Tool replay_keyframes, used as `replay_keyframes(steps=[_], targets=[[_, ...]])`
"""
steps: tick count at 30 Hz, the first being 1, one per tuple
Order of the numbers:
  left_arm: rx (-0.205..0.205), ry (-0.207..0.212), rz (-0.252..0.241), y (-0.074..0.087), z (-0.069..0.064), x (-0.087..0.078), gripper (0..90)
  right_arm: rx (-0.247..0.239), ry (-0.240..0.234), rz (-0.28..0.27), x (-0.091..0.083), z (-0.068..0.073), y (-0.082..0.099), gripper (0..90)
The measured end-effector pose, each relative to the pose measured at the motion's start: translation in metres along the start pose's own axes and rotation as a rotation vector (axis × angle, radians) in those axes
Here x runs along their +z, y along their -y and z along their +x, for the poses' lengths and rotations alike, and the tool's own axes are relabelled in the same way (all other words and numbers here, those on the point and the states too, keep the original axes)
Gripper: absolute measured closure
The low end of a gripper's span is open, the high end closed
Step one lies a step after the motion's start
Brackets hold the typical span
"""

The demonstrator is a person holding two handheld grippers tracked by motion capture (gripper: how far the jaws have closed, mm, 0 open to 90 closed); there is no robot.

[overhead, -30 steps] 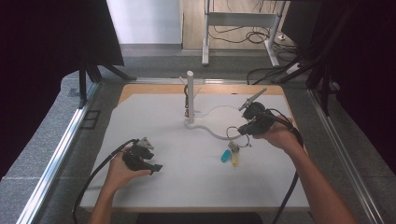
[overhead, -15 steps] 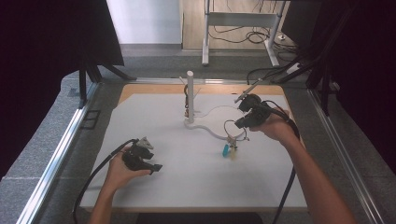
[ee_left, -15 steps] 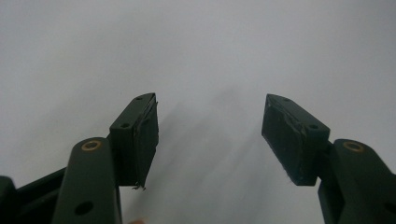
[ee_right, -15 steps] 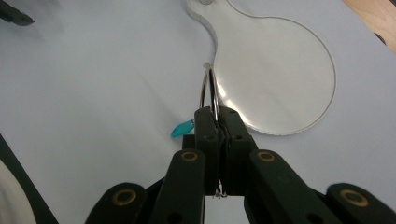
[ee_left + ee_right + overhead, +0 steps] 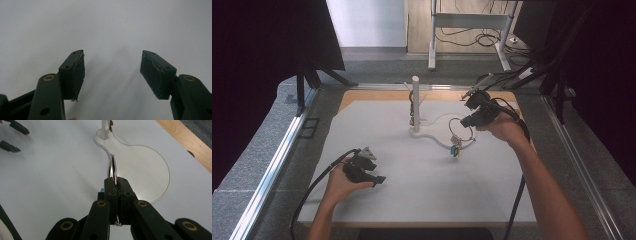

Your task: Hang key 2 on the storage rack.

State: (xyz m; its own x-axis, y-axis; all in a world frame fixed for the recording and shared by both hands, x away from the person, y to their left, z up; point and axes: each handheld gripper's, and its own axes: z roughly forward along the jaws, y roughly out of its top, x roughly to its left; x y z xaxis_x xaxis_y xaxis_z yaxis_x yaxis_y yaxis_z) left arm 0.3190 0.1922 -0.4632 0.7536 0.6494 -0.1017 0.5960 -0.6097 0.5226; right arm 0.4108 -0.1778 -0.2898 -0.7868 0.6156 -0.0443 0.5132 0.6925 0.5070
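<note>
Steel ring (image 5: 113, 168) sits pinched in my right tool (image 5: 117, 182), lifted toward the white post (image 5: 415, 102); left tool (image 5: 112, 68) rests wide, idle.

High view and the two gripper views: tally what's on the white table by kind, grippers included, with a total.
Grippers: 2, the left gripper open, the right gripper shut on the key ring.
Key rings with hanging tags: 1.
White post on a clear base: 1.
Total: 4.
</note>
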Motion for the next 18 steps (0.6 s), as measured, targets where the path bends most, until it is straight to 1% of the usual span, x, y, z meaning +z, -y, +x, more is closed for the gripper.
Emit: replay_keyframes(steps=[9, 12, 15, 18], targets=[[-0.003, 0.001, -0.002, 0.001, 0.001, 0.000, 37.1, 0.001, 0.004, -0.016, -0.004, -0.003, -0.016, 87.8], [-0.006, 0.006, -0.004, 0.002, 0.002, -0.001, 37.1, 0.002, 0.004, -0.011, -0.003, -0.004, -0.021, 87.7], [-0.020, 0.005, -0.009, 0.004, 0.004, -0.002, 37.1, -0.005, 0.003, -0.006, 0.001, -0.006, -0.025, 87.8], [-0.021, 0.005, -0.012, 0.004, 0.005, -0.003, 37.1, 0.008, -0.001, -0.007, 0.004, -0.007, -0.030, 87.8]])
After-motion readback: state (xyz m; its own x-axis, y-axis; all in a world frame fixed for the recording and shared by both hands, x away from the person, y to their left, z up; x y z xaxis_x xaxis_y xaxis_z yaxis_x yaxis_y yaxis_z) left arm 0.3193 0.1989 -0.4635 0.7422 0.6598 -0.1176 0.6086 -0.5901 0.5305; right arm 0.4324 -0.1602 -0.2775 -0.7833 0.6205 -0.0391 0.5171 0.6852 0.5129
